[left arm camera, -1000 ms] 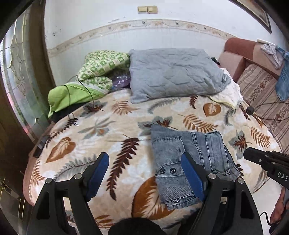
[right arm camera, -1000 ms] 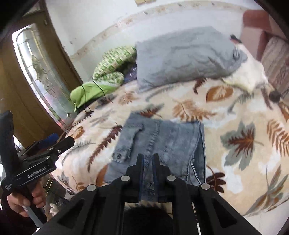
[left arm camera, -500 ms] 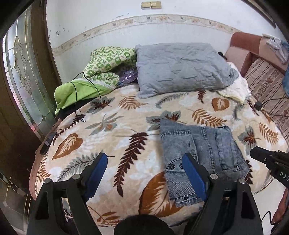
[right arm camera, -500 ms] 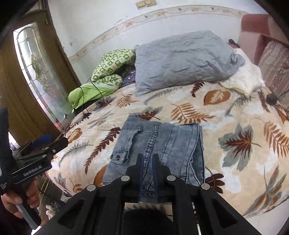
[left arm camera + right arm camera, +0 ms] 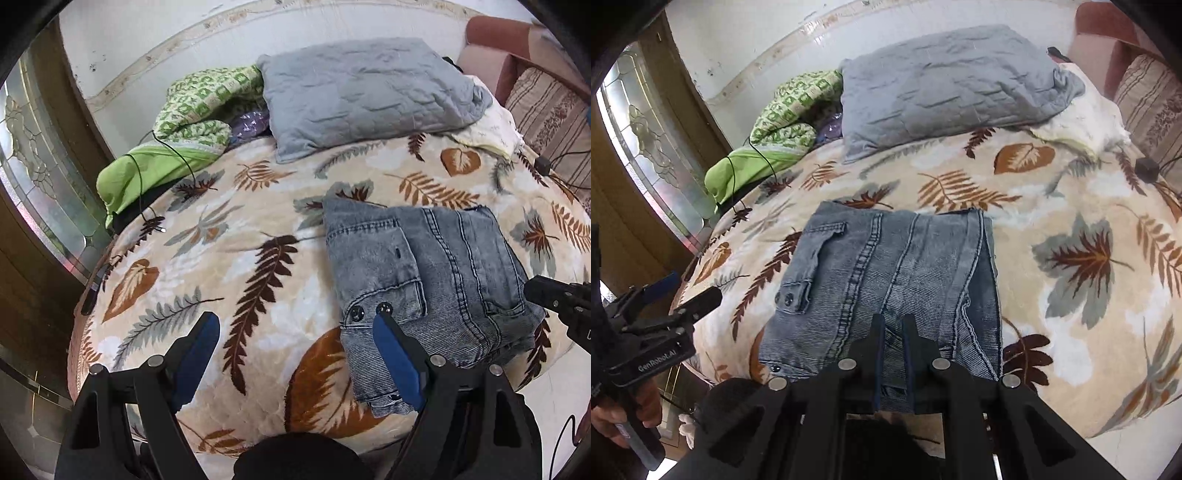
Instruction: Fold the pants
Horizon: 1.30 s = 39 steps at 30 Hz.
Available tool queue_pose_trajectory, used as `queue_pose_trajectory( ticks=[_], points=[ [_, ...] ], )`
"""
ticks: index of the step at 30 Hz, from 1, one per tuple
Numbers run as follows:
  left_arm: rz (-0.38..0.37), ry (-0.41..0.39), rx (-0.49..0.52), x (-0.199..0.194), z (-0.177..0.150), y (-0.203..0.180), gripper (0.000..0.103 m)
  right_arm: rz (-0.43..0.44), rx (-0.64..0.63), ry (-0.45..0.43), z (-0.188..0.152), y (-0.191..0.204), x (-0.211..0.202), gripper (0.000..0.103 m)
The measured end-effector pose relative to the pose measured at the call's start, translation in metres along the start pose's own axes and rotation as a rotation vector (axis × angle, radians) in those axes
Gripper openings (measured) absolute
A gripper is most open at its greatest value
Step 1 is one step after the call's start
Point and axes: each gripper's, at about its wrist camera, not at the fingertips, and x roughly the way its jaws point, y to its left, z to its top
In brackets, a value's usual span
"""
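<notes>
Pants [image 5: 886, 280] lie folded on the bed [image 5: 1071, 206]; your left gripper [image 5: 295, 354] spread wide, right gripper [image 5: 894, 332] pinched together, both holding nothing.

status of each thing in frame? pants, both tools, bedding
pants: folded into a compact rectangle, flat on the blanket near the bed edge
left tool: open wide, holding nothing, above the blanket left of the pants
right tool: nearly shut, over the near edge of the pants; grip on fabric unclear
grey pillow: lying at the head of the bed, wrinkled
green quilt: bunched up beside the pillow
leaf blanket: spread over the bed
</notes>
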Motion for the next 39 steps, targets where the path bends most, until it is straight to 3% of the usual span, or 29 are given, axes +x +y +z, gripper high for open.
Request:
queue_pose_trajectory(
  ticks=[14,22,25,28,39],
  points=[
    [-0.022,0.075,0.03,0.043,0.002,-0.019,0.085,-0.013,0.01,0.03,0.01,-0.009,0.03,0.012],
    [-0.038,0.138,0.05,0.071,-0.003,-0.031,0.085,-0.036,0.036,0.117,0.007,-0.018,0.063,0.012],
    [-0.041,0.157,0.05,0.083,-0.006,-0.034,0.088,-0.023,0.044,0.104,0.002,-0.021,0.066,0.012],
    [-0.009,0.159,0.03,0.091,-0.008,-0.032,0.102,-0.021,0.026,0.09,-0.001,-0.022,0.068,0.013],
    [-0.012,0.096,-0.032,0.096,-0.024,-0.031,0.103,-0.012,0.02,0.077,-0.004,-0.024,0.072,0.013]
  ],
)
